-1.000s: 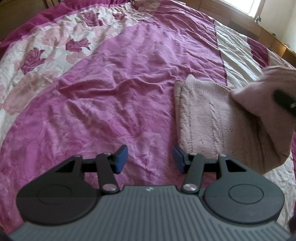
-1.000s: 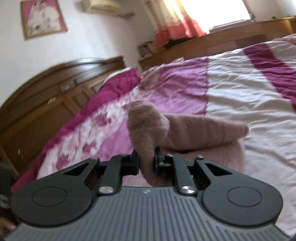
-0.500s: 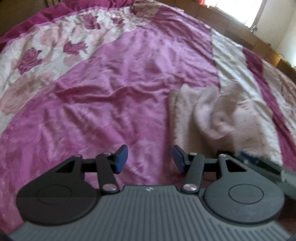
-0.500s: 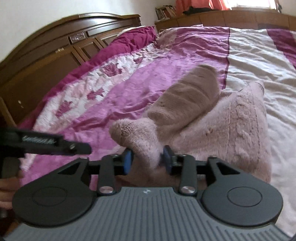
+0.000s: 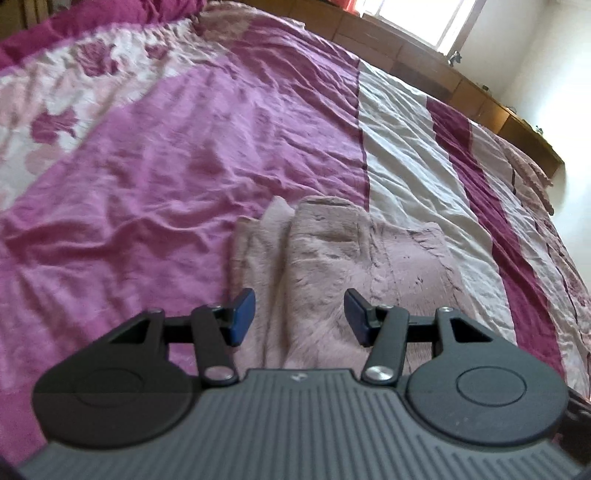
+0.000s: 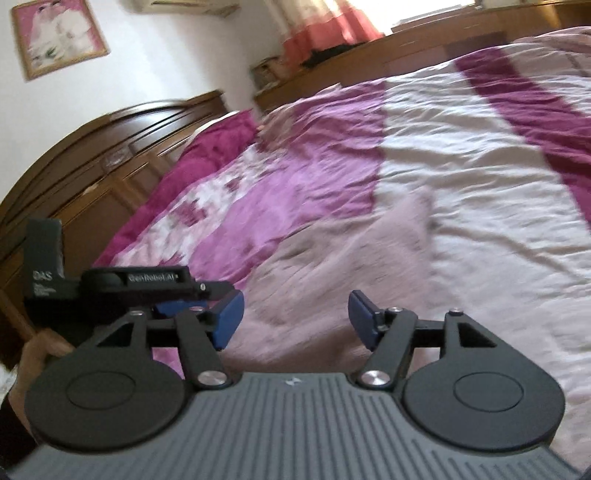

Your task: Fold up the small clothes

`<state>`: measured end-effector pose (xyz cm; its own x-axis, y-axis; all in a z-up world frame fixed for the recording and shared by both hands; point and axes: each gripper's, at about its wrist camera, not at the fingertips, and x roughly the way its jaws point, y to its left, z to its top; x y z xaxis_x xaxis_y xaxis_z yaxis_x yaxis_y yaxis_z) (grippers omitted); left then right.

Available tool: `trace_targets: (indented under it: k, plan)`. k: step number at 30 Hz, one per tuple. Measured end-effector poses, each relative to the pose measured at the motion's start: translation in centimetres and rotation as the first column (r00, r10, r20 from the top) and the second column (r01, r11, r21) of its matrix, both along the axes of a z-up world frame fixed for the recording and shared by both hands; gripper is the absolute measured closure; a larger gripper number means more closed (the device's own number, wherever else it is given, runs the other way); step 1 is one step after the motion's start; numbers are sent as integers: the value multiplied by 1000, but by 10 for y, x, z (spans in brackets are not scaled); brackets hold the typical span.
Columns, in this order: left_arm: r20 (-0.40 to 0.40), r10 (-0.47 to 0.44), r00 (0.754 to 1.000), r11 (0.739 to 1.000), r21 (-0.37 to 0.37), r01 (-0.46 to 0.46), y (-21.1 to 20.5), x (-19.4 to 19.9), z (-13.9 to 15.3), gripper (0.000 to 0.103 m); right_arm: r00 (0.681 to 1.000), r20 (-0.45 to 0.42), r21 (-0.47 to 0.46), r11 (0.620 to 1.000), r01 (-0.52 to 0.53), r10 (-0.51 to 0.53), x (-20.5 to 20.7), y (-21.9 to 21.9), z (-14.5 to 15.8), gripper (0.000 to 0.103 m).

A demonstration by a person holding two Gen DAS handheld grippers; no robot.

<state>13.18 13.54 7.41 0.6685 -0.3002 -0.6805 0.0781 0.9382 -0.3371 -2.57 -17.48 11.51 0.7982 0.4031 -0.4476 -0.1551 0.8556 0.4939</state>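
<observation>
One dusty-pink fuzzy knit garment [image 5: 343,266] lies on the magenta-and-cream quilt [image 5: 184,147], sleeve folded across at 12 o'clock. Only the right view shows the brown wooden headboard [image 6: 92,158] at 10 o'clock. Both the left gripper [image 5: 300,314] and the right gripper [image 6: 295,317] are spread, empty.

One pink garment, two grippers, one bed.

One fuzzy pink garment [image 5: 332,266] lies on the bed [image 5: 184,166], which wears a single quilt [image 6: 480,166] of purple, cream and dark magenta bands. Two grippers show: the left gripper [image 5: 299,315] and the right gripper [image 6: 295,319], each with two blue-padded fingers [image 5: 242,314] spread apart over the garment, four fingers in all. In the right wrist view the left gripper's body also shows, just left of the garment. Beyond the bed stand one dark wooden headboard [image 6: 92,166], one framed picture [image 6: 59,35] on the wall above it, and one window [image 5: 436,22] past the far side of the bed.
</observation>
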Motion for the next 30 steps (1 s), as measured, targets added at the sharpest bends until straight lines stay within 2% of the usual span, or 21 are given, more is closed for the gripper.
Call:
trace_targets:
  k: [3,10,14,15,16,17,18,22,25,28,30]
  plan:
    - [-20,-2,1000,1000,-7,2,-7,18,-12,48,998,-14,0,998,56,-56,-1,-15,-4,32]
    - [-82,-5,997,996,-93,-3,-12,43,-41,49,987,-82,24,990,141,-139,3,-39,-27,32]
    - [-64,-5,998,994,-113,-2,-17,44,-48,50,983,-113,32,988,151,-147,8,-39,-38,32]
    - [-57,-9,998,993,-114,3,-18,45,-48,54,982,-119,33,988,150,-145,9,-37,-41,32]
    - [-49,-18,999,993,-116,13,-20,45,-48,60,982,-124,34,988,150,-145,10,-34,-43,32]
    - [-40,-26,999,992,-121,21,-20,45,-48,72,981,-132,37,988,151,-145,11,-34,-45,32]
    - [-31,-33,999,991,-130,28,-21,45,-48,76,980,-135,44,988,150,-143,13,-33,-48,32]
    - [36,-32,999,996,-82,35,-27,38,-41,80,979,-150,80,986,148,-135,19,-27,-53,32]
    - [105,-16,994,998,-54,22,-25,28,-28,81,980,-146,67,987,147,-136,23,-21,-51,31]
    - [191,11,982,1000,-21,-7,-16,17,-10,81,987,-110,80,989,127,-118,20,-17,-44,31]
    - [213,28,977,999,15,-32,-9,15,-6,81,993,-84,81,993,87,-81,18,-11,-39,31]
